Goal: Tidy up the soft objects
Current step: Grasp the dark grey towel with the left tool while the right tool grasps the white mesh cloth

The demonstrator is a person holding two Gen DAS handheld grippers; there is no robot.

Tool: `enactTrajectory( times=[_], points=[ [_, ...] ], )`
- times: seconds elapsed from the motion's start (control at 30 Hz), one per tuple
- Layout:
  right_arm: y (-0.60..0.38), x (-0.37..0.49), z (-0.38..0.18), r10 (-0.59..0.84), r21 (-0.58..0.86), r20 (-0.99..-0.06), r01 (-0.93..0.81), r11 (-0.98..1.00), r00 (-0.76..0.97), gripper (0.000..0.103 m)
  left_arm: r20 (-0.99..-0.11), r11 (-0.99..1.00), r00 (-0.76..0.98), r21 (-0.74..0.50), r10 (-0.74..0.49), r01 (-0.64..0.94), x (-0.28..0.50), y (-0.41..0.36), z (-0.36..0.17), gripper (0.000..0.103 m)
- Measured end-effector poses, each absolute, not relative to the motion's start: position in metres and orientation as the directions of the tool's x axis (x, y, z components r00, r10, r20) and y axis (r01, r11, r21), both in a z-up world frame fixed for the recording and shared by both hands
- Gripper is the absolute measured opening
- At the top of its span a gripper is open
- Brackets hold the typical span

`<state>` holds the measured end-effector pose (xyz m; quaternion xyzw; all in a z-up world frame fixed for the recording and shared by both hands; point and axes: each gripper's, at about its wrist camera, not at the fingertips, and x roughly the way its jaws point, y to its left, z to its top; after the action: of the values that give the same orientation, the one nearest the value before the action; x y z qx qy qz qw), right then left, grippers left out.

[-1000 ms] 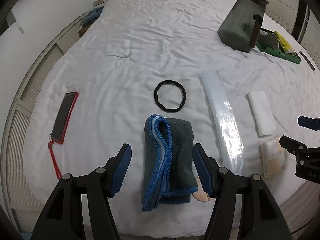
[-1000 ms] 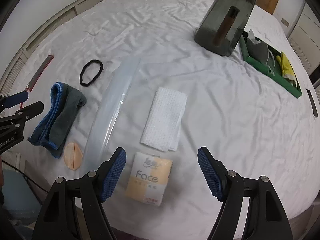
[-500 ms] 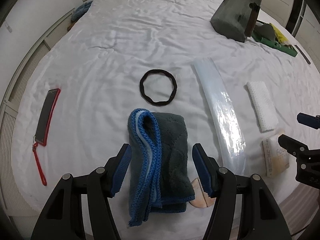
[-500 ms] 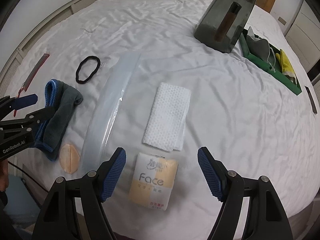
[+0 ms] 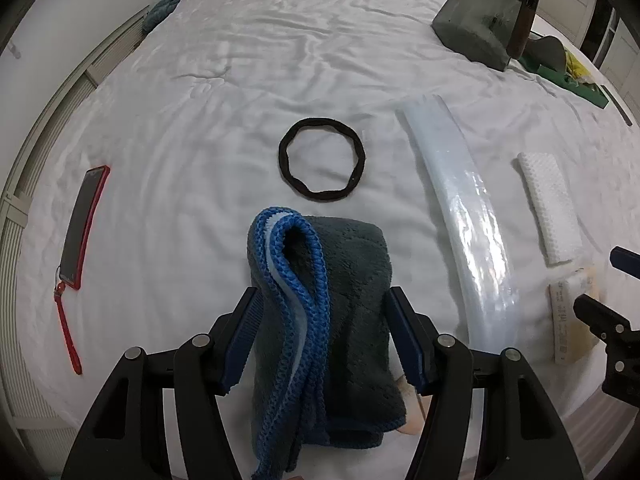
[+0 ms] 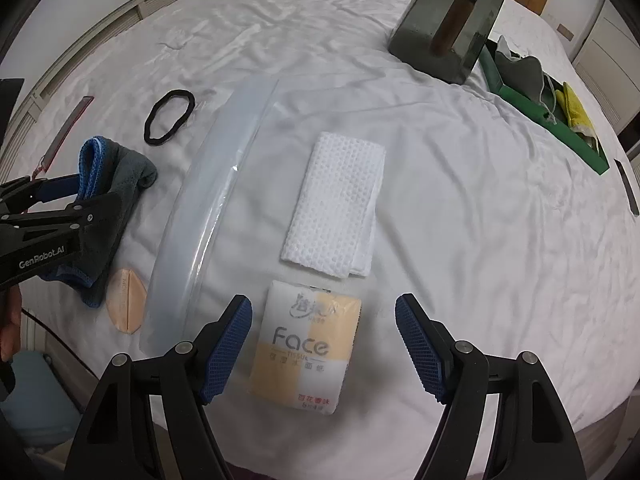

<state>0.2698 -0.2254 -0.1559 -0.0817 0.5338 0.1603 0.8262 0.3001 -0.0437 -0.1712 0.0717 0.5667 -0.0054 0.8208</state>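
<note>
On a white bed (image 6: 460, 184), the left gripper (image 5: 322, 344) hangs over a folded grey towel with blue trim (image 5: 352, 304), its blue-padded jaws apart on either side of the cloth; whether the pads touch it cannot be told. The right gripper (image 6: 323, 344) hangs with jaws wide apart over a tissue pack (image 6: 306, 346) printed "Face" and "TISSUE" above smaller Chinese characters, its pads clear of the pack. Seen from the right wrist, the left tool's black side reads "GenRobot.AI". Just beyond the tissue pack lies a folded white waffle cloth (image 6: 336, 204); beside the pack, toward the towel, lies a long clear plastic bag (image 6: 200, 216). Beyond the towel rests a black hair band (image 5: 322, 160), and at its near corner a peach oval pad (image 6: 126, 302). A red-cased phone (image 5: 84, 220) lies well away from the towel.
</note>
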Motion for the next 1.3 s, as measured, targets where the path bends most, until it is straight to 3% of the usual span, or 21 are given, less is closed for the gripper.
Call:
enactTrajectory(
  times=[0.57,1.3],
  points=[
    [-0.209,0.296,-0.148,0.204,0.045,-0.865,-0.333,0.942,0.458,0.074,-0.932,0.990,0.354,0.116,0.080,0.084,0.307,-0.041,-0.183,0.057],
    [-0.207,0.318,-0.163,0.196,0.039,-0.865,-0.328,0.944,0.461,0.073,-0.924,0.998,0.380,0.063,0.055,0.009,0.296,-0.025,-0.159,0.057]
  ],
)
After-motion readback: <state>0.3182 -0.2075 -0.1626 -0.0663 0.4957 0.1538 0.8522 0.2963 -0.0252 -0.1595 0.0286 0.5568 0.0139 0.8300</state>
